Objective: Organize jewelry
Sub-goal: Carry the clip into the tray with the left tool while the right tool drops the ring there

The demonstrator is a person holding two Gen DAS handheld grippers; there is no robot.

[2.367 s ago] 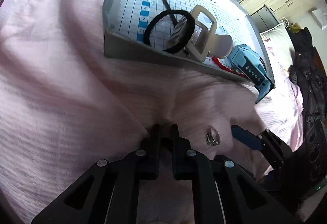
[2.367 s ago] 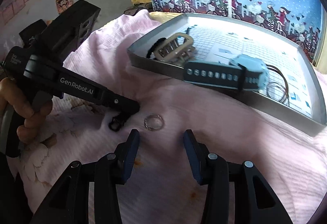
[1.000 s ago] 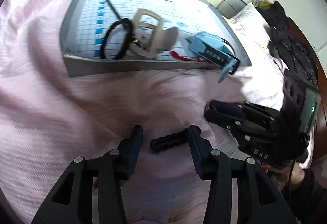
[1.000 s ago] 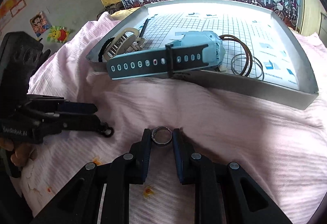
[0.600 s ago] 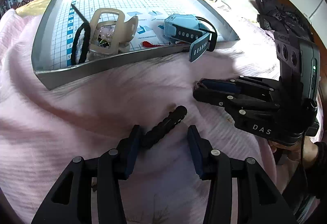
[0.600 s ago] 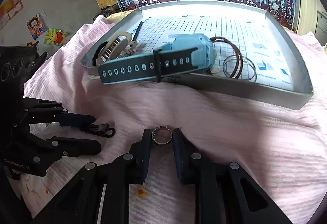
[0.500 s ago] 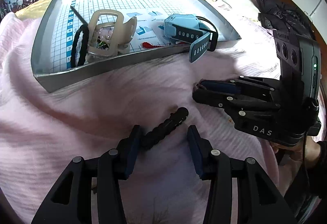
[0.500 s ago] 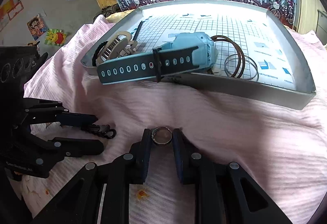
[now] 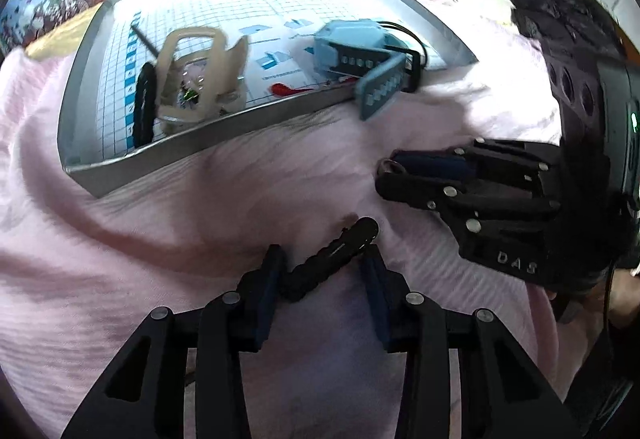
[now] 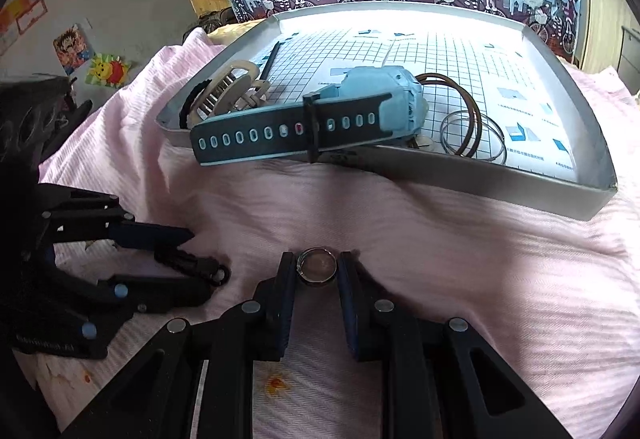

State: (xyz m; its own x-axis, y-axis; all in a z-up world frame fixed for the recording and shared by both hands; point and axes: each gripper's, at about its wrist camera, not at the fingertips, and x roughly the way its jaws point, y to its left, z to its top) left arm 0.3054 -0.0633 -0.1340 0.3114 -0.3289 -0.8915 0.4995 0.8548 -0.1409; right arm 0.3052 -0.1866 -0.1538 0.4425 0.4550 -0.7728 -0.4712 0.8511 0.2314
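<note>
**Right wrist: ring pinched, clip between open fingers**

Right wrist view shows the right gripper [image 10: 318, 266] closed down on a silver ring [image 10: 318, 266], one finger pressing each side of it, low over the pink bedspread [image 10: 460, 239]. To its left, the left gripper [image 10: 188, 259] is spread wide around a black hair clip [image 10: 192, 263] lying on the cloth.

From the left wrist view, the clip [image 9: 332, 259] lies slanted across the gap in the left gripper [image 9: 324, 267]. Its near end touches the left finger [image 9: 268, 283]; whether its far end meets the right finger is hard to tell through the blur, so nothing is gripped. The right gripper [image 9: 390, 171] sits to the right, slightly farther off.

Farther away rests a grey tray [image 10: 500, 179] with a gridded floor. Inside, at the left, are a beige claw clip [image 10: 232, 91] and a black hair tie [image 10: 188, 107]. A blue watch [image 10: 384, 103] sits in the middle, its strap [image 10: 280, 139] hanging out over the near wall. Right of it lie a brown hoop [image 10: 468, 99] and thin wire bangles [image 10: 492, 135].
</note>
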